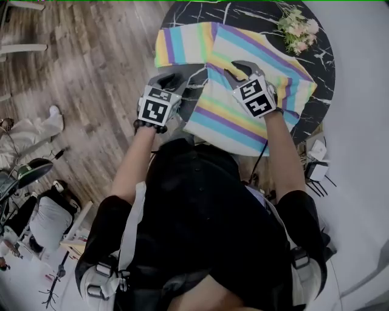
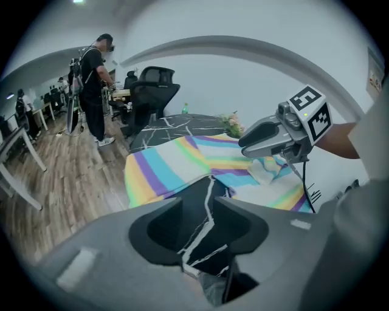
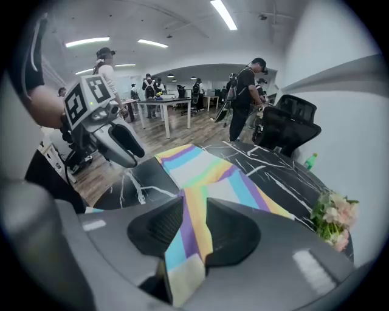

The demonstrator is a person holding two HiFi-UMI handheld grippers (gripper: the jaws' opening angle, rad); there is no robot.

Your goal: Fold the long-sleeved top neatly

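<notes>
While the right gripper [image 1: 234, 73] pinches the top [image 1: 226, 118], the left gripper [image 1: 175, 80] tilts downward.

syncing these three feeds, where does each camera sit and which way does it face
Head view: on the person's head, steeply down at the striped top on the table; torso, forearms, left gripper and right gripper show.
Left gripper view: on that gripper, along its open jaws across the table to a wall; right gripper at right.
Right gripper view: on that gripper, toward the office, jaws pinching the top; left gripper at left.
Shared: all three show top and flowers.
</notes>
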